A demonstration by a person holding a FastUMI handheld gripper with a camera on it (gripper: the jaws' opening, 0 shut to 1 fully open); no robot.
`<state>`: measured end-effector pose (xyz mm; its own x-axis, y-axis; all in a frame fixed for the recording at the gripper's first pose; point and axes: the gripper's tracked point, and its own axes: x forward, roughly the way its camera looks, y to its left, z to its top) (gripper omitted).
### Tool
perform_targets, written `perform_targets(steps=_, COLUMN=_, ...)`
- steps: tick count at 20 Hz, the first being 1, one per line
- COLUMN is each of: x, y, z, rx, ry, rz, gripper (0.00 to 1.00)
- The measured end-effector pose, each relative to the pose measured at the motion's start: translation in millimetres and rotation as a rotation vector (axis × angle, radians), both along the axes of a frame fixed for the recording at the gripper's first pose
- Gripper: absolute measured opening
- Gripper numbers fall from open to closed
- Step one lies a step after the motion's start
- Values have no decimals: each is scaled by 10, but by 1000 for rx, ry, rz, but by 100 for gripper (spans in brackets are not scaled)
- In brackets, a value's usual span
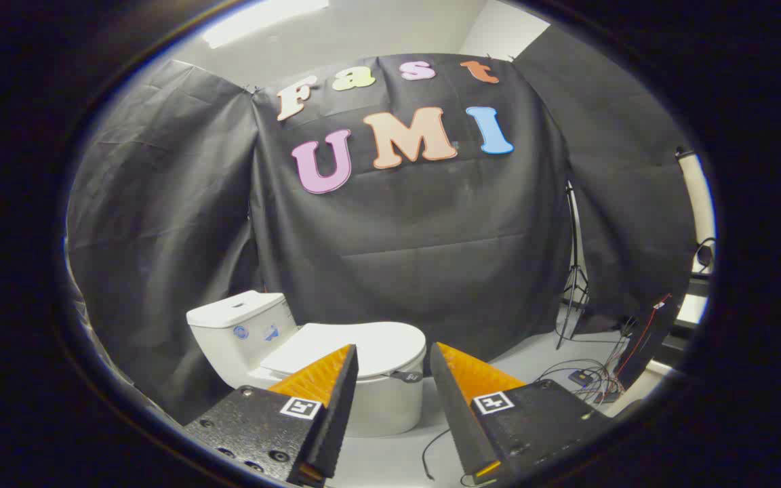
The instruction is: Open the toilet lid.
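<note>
The black cloth wall (431, 237) hangs behind everything, from nine o'clock round to three. Below it lies the pale floor (390, 461), running from six o'clock out toward four.

On the floor stands the white toilet (390, 407), just beyond the fingers and a little toward ten o'clock of them. Its tank (238, 332) sits at the nine o'clock end of it, against the wall, with the tank cover on. The lid (363, 346) lies flat and closed over the bowl, its front lip pointing toward the gap between the fingers, with a small dark tab (407, 375) at that lip. With the lid down, whatever is in the bowl is hidden.

The gripper (394, 356) hangs short of the lid with its fingers spread apart, holding nothing and touching nothing. By my reading the task has not started: the approach, catching the front lip and swinging the lid up toward the tank are all left to do.

At three o'clock stands a thin stand (573, 285); at four o'clock a tangle of cables (590, 383) lies on the floor.
</note>
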<state>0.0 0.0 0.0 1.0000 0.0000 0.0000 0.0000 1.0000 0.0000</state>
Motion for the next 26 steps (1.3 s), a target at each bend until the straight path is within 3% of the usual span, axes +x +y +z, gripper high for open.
perform_targets(steps=14, x=67, y=-74, z=-202, rx=90, ry=39, rz=4, gripper=66)
perform_targets(steps=26, x=262, y=-95, z=-29, rx=148, ry=-1, rz=7, gripper=66)
